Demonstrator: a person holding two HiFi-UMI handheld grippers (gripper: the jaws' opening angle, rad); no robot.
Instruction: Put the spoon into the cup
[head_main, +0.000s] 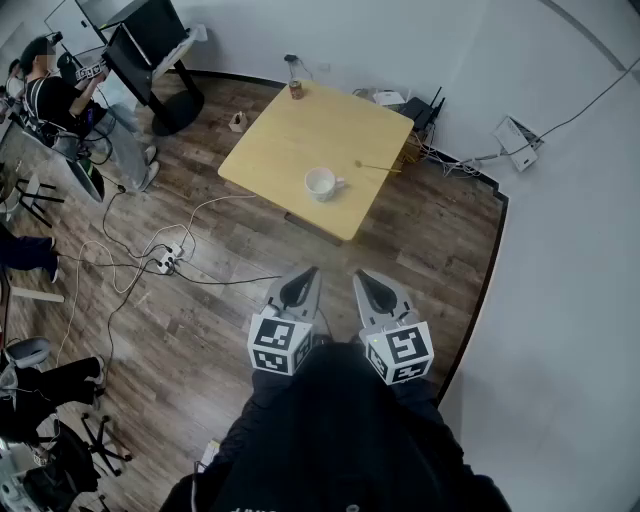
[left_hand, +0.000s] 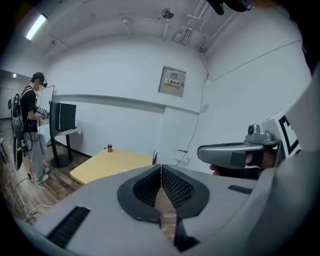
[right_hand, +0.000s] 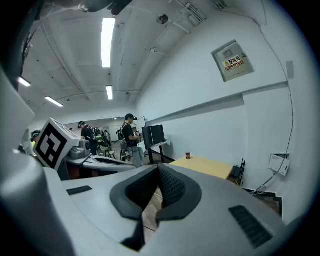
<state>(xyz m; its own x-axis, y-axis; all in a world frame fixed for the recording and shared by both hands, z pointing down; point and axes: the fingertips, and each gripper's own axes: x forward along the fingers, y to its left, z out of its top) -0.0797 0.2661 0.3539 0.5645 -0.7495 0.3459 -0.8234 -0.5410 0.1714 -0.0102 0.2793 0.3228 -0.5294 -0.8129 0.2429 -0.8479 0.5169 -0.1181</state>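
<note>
A white cup (head_main: 320, 183) stands near the front edge of the light wooden table (head_main: 290, 130). A thin spoon (head_main: 378, 167) lies on the tabletop just right of the cup, apart from it. My left gripper (head_main: 303, 273) and right gripper (head_main: 366, 278) are held side by side close to my body, well short of the table, over the wooden floor. Both are shut with nothing between the jaws. In the left gripper view the left gripper (left_hand: 161, 169) points toward the table (left_hand: 115, 162). The right gripper (right_hand: 158, 169) faces the same table (right_hand: 210, 166).
A small can (head_main: 296, 90) stands at the table's far corner. Cables and a power strip (head_main: 165, 262) lie on the floor to the left. A person (head_main: 60, 100) stands by a monitor stand (head_main: 150, 50) at the back left. Boxes and wires (head_main: 515, 135) sit along the white wall.
</note>
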